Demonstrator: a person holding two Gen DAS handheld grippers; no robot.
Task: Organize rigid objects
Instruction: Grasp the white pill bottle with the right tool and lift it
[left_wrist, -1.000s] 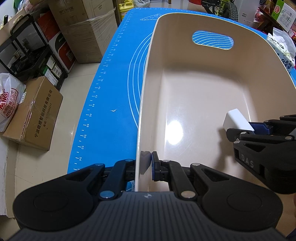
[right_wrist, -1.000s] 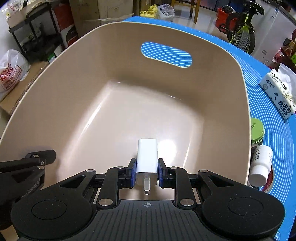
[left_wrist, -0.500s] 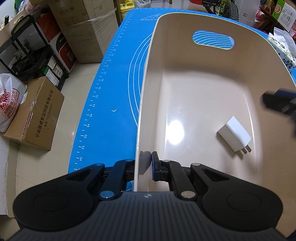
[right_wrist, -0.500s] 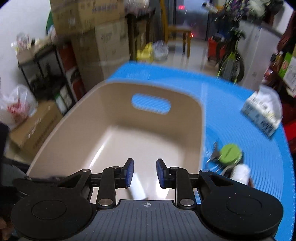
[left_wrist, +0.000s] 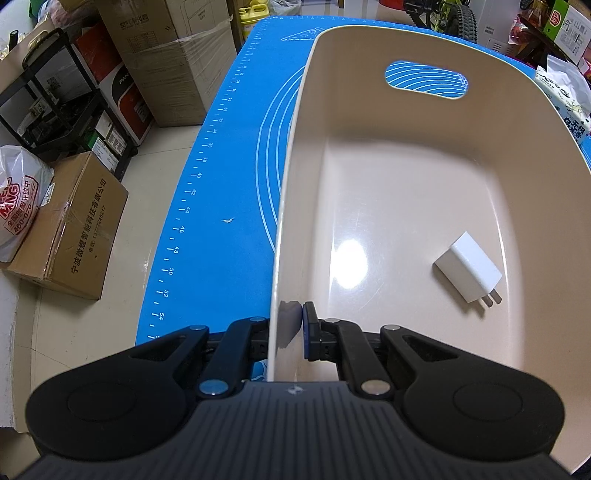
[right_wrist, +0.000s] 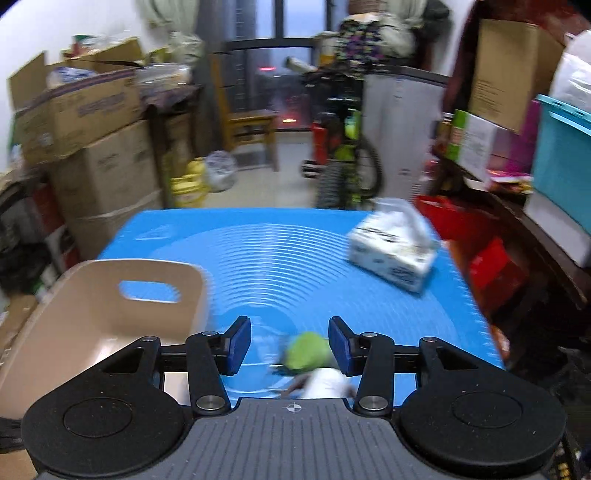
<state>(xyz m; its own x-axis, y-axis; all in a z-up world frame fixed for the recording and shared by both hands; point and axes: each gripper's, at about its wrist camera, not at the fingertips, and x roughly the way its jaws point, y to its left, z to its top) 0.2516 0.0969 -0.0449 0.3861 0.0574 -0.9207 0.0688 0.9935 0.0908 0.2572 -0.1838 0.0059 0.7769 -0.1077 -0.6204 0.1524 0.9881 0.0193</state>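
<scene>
The left tool (left_wrist: 286, 328) pinches the near wall of the beige bin (left_wrist: 291, 206), steadying it on the worktop; the white charger (left_wrist: 467, 263) lies inside at right; the right tool (right_wrist: 289, 345), jaws just opening and empty, faces a green-lidded item (right_wrist: 306, 354).

A blue mat (right_wrist: 295, 258) covers the table. A tissue pack (right_wrist: 393, 254) lies at its far right. Cardboard boxes (left_wrist: 70, 236) stand on the floor at left.
</scene>
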